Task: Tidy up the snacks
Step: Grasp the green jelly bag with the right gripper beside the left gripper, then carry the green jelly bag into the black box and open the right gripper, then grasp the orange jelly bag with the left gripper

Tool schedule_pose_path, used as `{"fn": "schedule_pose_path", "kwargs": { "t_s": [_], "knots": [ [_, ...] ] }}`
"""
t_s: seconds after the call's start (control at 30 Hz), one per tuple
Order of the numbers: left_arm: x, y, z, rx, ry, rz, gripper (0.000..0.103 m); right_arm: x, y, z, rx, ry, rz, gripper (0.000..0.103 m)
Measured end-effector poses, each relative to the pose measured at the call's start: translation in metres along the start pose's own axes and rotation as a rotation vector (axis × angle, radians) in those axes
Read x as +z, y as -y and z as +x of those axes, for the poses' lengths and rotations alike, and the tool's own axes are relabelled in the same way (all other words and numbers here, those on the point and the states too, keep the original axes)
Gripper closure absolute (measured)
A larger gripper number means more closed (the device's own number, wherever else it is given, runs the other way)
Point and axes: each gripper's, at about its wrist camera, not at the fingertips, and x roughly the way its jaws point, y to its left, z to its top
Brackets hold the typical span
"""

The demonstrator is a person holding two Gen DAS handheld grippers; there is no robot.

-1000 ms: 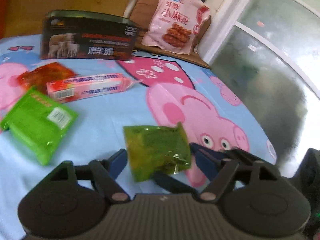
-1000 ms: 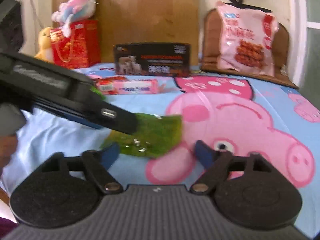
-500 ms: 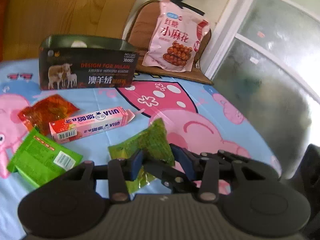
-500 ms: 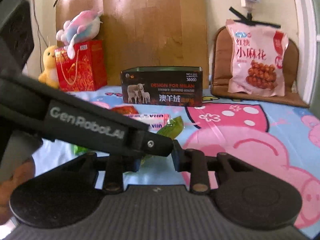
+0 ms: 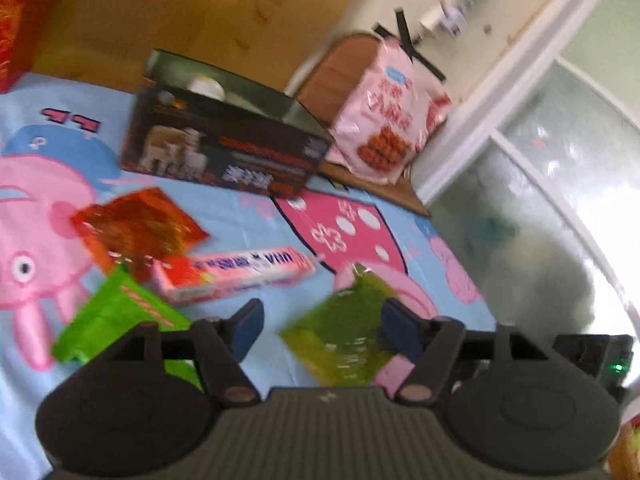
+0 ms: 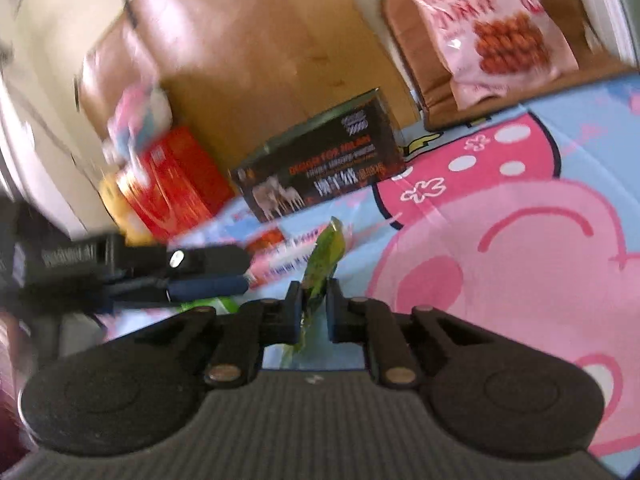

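Observation:
My right gripper (image 6: 313,304) is shut on the olive-green snack packet (image 6: 325,260), which stands edge-up between its jaws. In the left wrist view the same packet (image 5: 344,340) hangs between my left gripper's (image 5: 322,330) wide-open fingers without touching them. The left gripper also shows in the right wrist view (image 6: 212,272), at the left of the packet. On the cloth lie a red packet (image 5: 140,228), a pink candy box (image 5: 236,276) and a bright green packet (image 5: 112,324). An open black box (image 5: 224,148) stands behind them.
A large pink snack bag (image 5: 388,128) leans on a brown chair cushion (image 5: 340,76) at the back. A red gift bag (image 6: 172,184) and plush toys stand at the far left. A glass door (image 5: 540,208) is at the right. The cartoon-pig tablecloth (image 6: 500,240) covers the surface.
The olive-green packet passed from my left gripper to my right: the left jaws opened wide, the right jaws closed on the packet. Both views tilted and blurred with motion.

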Motion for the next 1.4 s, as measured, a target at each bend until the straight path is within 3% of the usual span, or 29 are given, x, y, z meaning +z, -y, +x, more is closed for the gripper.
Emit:
{"fn": "schedule_pose_path", "kwargs": {
  "t_s": [0.2,0.3,0.5,0.63,0.73,0.8,0.83,0.9,1.07,1.17,1.27,1.37,1.4],
  "knots": [
    [0.007,-0.007,-0.004,-0.103,-0.002,-0.057,0.025,0.025,0.008,-0.006,0.09,0.049,0.136,0.089],
    [0.018,-0.004,0.002,-0.109,-0.001,-0.047,0.026,0.044,0.003,0.0,0.124,0.06,0.134,0.089],
    [0.081,0.004,-0.008,-0.014,0.148,0.058,0.027,0.104,-0.019,0.03,0.141,0.128,0.061,0.089],
    [0.111,-0.011,-0.018,0.144,0.268,0.061,0.027,0.143,-0.036,0.085,0.14,0.126,0.055,0.089],
    [0.113,-0.028,-0.02,0.248,0.305,0.035,0.029,0.15,-0.051,0.135,0.092,0.103,0.021,0.085],
    [0.106,-0.038,-0.018,0.293,0.279,0.023,0.03,0.143,-0.064,0.178,0.012,0.028,-0.105,0.072],
    [0.101,-0.042,-0.018,0.307,0.265,0.028,0.031,0.138,-0.067,0.191,-0.037,-0.02,-0.161,0.06],
    [0.086,-0.048,-0.021,0.337,0.244,0.059,0.031,0.125,-0.062,0.191,-0.114,-0.03,-0.221,0.061],
    [0.059,-0.075,-0.023,0.373,0.144,0.023,0.044,0.099,-0.045,0.121,-0.019,0.049,-0.216,0.058],
    [0.047,-0.086,-0.025,0.299,0.098,-0.05,0.05,0.077,-0.05,0.114,0.013,-0.068,-0.27,0.058],
    [0.039,-0.082,-0.022,0.293,0.065,-0.071,0.05,0.065,-0.056,0.139,-0.024,-0.209,-0.328,0.06],
    [0.029,-0.089,-0.012,0.235,0.008,-0.162,0.051,0.063,-0.045,0.166,-0.019,-0.337,-0.236,0.062],
    [0.025,-0.093,-0.01,0.212,0.018,-0.189,0.046,0.064,-0.042,0.166,-0.005,-0.324,-0.204,0.062]
  ]
}}
